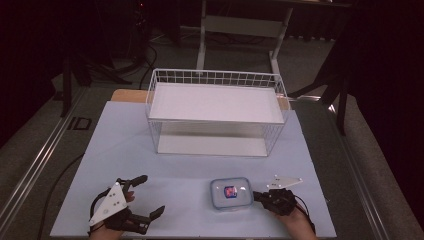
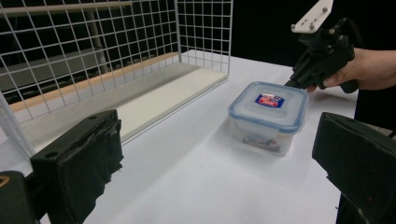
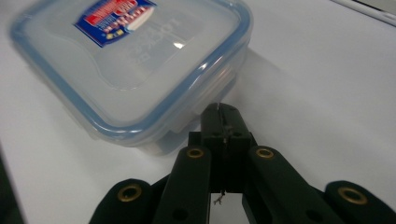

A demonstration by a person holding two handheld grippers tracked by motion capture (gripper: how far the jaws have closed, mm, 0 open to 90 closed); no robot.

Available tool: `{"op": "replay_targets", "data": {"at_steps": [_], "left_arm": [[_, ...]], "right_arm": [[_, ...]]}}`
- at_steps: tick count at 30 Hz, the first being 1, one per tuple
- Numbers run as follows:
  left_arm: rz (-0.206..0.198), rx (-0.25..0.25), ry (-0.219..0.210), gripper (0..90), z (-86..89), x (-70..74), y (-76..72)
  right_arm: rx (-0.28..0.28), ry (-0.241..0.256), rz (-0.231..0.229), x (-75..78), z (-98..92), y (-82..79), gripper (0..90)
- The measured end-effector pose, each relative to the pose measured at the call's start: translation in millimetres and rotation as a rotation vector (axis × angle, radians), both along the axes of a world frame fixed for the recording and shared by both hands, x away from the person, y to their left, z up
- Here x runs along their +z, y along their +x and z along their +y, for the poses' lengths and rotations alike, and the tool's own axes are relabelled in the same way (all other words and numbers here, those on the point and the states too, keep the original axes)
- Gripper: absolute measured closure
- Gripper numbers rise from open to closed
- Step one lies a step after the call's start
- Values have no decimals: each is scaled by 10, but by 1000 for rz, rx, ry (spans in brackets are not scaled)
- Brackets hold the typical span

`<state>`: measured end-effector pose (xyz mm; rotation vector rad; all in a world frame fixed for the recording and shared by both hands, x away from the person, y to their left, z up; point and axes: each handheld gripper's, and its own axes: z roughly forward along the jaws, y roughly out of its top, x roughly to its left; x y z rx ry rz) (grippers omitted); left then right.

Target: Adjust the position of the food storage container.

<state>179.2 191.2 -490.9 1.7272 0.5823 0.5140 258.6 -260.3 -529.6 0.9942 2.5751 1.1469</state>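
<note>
A clear plastic container (image 1: pixel 230 194) with a blue-rimmed lid and a red and blue label sits on the white table near its front edge. My right gripper (image 1: pixel 255 195) is shut, its tips right against the container's right side. In the right gripper view the closed jaws (image 3: pixel 222 114) meet just under the lid's rim (image 3: pixel 187 95), and nothing shows between them. My left gripper (image 1: pixel 151 195) lies open at the front left, well apart from the container. Its view looks across at the container (image 2: pixel 268 116) and the other gripper (image 2: pixel 290 82) behind it.
A white wire basket (image 1: pixel 215 77) with two shelves stands at the back middle of the table (image 1: pixel 175 170), its open side toward me, and appears at the left in the left gripper view (image 2: pixel 93 56). Beyond the table are a floor, cables and frame legs.
</note>
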Motion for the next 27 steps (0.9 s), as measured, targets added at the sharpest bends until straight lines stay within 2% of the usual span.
{"op": "replay_targets", "data": {"at_steps": [9,11,18,24,27], "left_arm": [[20,-16,10,25,-20,-25,8],[19,-19,14,25,-25,-26,8],[22,-29,21,25,-38,-29,1],[30,-34,26,25,-51,-38,0],[33,-39,24,25,-54,-39,2]], "right_arm": [[43,20,21,-12,252,29,900],[66,22,21,-18,337,39,900],[94,22,26,-16,501,51,900],[137,29,30,-17,731,57,899],[141,31,29,-20,778,49,899]]}}
